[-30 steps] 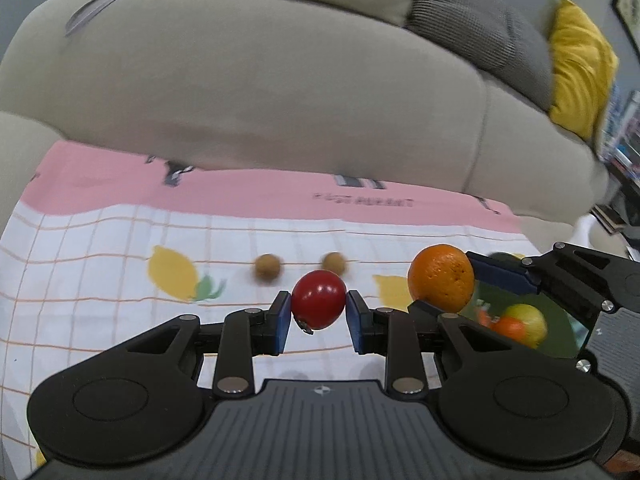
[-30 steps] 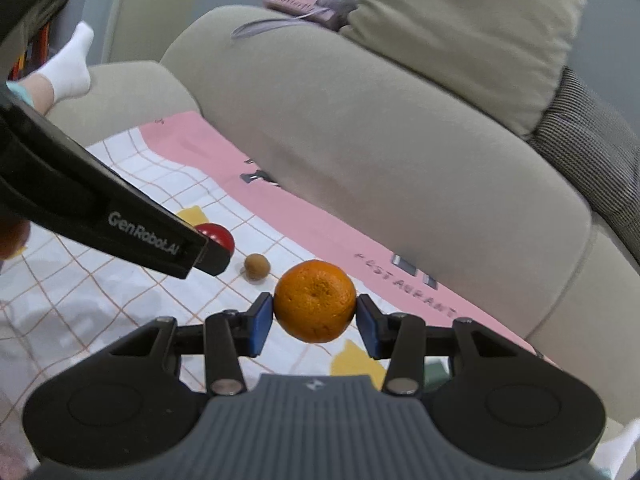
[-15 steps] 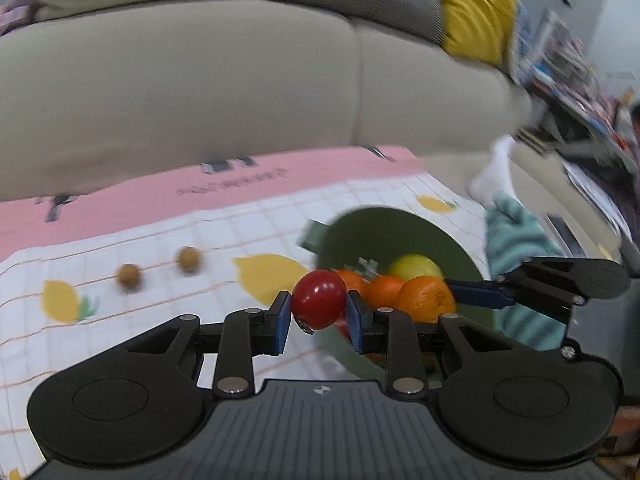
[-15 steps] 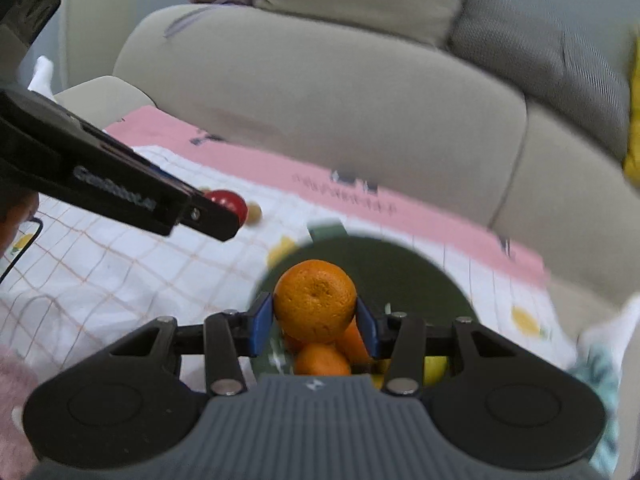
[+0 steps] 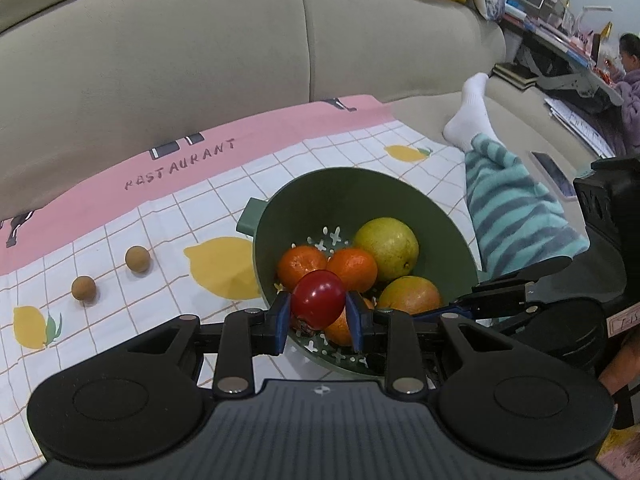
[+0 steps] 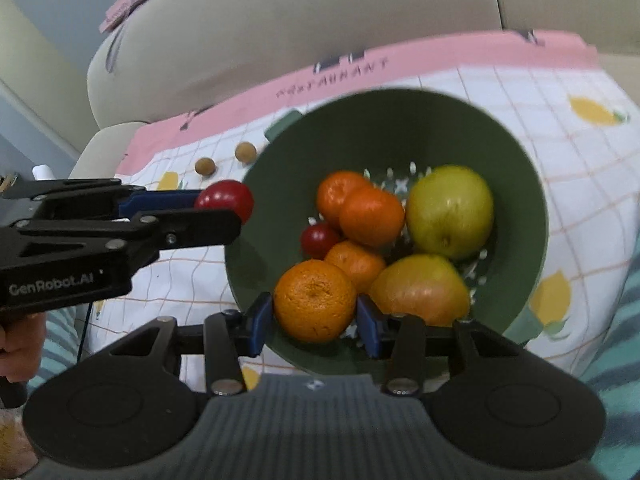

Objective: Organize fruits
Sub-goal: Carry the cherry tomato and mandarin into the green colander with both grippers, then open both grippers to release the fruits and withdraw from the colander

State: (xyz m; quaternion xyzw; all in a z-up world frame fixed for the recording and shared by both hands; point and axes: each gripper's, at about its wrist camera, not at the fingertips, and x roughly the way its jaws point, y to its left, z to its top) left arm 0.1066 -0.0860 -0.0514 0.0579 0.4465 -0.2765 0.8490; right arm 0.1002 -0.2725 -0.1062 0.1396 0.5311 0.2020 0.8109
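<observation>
Green plastic colander mostly filled; left gripper clamps a glossy red tomato, right gripper a dimpled orange mandarin, two small brown longans left far left

Both tools tilt steeply downward side by side, the left tool clamped tight, the right tool gripping at medium width

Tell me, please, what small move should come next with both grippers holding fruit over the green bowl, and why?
Probably lower the right gripper a little and open it. Its orange already hangs inside the rim of the green bowl, just above the fruit there, so a short drop should settle it. The left gripper, shut on the red tomato, can follow.
</observation>
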